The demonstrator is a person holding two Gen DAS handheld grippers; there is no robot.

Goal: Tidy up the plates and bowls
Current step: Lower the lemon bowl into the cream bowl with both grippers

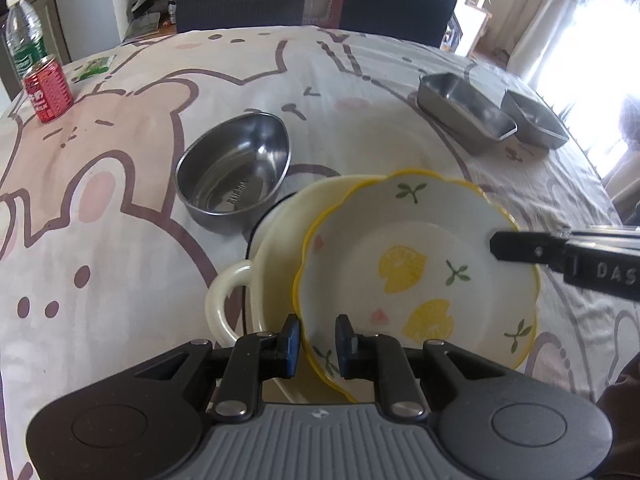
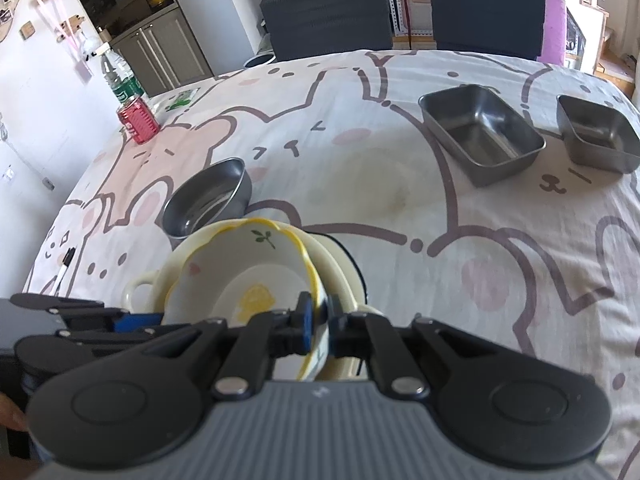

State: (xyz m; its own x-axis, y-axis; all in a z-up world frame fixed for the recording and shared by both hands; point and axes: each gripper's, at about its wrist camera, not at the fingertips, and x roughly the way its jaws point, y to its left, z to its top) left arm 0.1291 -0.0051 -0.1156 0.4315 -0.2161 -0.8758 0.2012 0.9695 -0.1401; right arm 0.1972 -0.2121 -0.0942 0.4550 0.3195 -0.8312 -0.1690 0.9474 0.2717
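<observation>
A white bowl with a yellow scalloped rim and lemon print [image 1: 416,268] sits tilted inside a larger cream bowl with a loop handle [image 1: 276,240]. My left gripper [image 1: 318,340] straddles the lemon bowl's near rim, one pad inside and one outside, with a small gap showing. My right gripper [image 2: 320,320] is shut on the lemon bowl's [image 2: 248,276] right rim; it also shows in the left wrist view [image 1: 520,246]. The cream bowl [image 2: 340,276] rests on a dark base. A round steel bowl [image 1: 234,168] stands just behind them.
Two rectangular steel trays [image 2: 482,134] [image 2: 600,138] stand at the far right of the cartoon tablecloth [image 2: 400,208]. A red can [image 1: 48,88], a water bottle [image 1: 24,32] and a green packet [image 1: 94,66] sit far left. A marker [image 2: 64,266] lies left. Dark chairs [image 2: 328,16] stand behind.
</observation>
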